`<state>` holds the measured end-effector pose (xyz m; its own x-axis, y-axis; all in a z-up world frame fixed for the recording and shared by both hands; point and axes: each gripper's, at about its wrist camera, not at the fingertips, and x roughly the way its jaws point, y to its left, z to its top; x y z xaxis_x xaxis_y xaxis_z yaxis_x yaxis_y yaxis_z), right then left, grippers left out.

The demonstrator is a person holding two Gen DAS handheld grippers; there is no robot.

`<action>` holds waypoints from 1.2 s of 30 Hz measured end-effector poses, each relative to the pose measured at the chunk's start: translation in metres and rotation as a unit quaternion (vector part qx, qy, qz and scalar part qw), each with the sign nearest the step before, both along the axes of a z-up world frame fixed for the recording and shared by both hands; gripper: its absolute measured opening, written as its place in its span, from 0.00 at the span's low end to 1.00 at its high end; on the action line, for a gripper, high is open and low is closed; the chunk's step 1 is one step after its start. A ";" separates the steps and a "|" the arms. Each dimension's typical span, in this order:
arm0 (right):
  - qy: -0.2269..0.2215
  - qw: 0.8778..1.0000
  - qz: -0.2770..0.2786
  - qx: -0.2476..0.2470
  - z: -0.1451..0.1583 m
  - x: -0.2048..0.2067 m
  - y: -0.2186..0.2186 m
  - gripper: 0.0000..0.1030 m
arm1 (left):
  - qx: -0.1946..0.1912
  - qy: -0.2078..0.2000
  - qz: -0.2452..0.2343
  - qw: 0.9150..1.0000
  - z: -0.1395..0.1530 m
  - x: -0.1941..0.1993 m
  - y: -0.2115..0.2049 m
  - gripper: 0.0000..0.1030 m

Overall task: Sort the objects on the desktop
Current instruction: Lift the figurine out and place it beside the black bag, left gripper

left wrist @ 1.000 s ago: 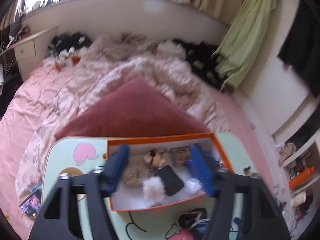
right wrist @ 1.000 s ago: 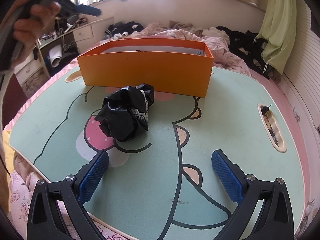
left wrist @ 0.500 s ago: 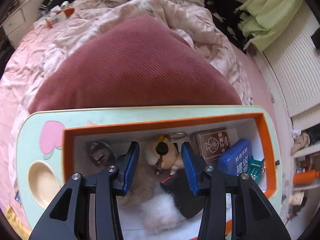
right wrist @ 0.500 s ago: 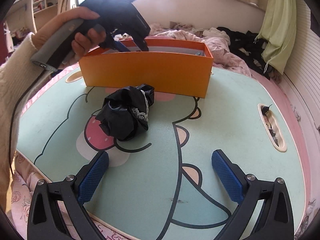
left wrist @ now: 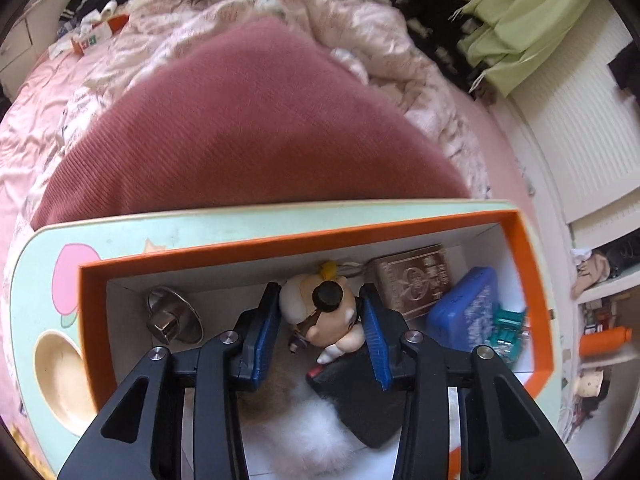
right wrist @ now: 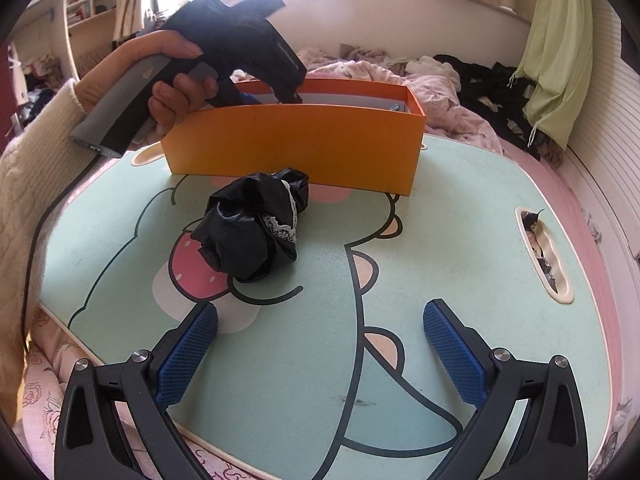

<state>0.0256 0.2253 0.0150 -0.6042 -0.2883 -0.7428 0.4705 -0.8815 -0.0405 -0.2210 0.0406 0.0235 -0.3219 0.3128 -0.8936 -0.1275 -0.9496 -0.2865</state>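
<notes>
Left gripper (left wrist: 320, 320) lowered into orange box (left wrist: 280, 245), flanking figurine (left wrist: 320, 316)

No legible text anywhere: the bronze tin (left wrist: 412, 280) in the orange box (left wrist: 280, 242) carries an embossed emblem and characters too blurred to read, the blue case (left wrist: 466, 312) beside it shows only faint unreadable marks, and the grey handle (right wrist: 132, 96) bears a small illegible print.

- Left hand-held gripper (left wrist: 320, 334): black frame, blue ribbed pads, silver screws, grey handle, black cable.
- Right hand-held gripper (right wrist: 320, 350): same black frame, blue pads.
- Left hand (right wrist: 168, 80): bare skin, cream knitted sleeve.
</notes>
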 end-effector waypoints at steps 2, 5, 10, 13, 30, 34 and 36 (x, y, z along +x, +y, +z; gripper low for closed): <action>0.000 1.000 0.000 0.001 0.000 0.000 0.000 1.00 | 0.022 0.032 0.001 0.999 0.014 0.012 -0.003 0.40; 0.000 1.000 0.000 0.001 0.000 -0.001 0.000 1.00 | 0.052 0.096 0.004 0.994 0.040 0.029 -0.006 0.40; 0.001 1.000 0.000 0.001 0.000 -0.002 -0.002 1.00 | 0.103 0.186 -0.018 0.977 0.091 0.082 -0.011 0.40; 0.001 1.000 0.000 0.001 0.000 -0.002 -0.001 1.00 | 0.107 0.223 -0.050 0.968 0.108 0.129 -0.012 0.40; 0.002 1.000 0.001 -0.001 -0.001 -0.003 0.001 1.00 | 0.035 0.145 -0.016 0.989 0.007 0.183 -0.002 0.41; 0.002 1.000 0.001 0.000 -0.001 -0.003 0.001 1.00 | 0.050 0.155 0.003 0.987 0.009 0.192 -0.013 0.61; 0.002 1.000 0.001 -0.001 -0.001 -0.003 0.001 1.00 | 0.043 0.178 0.021 0.983 0.015 0.204 -0.021 0.72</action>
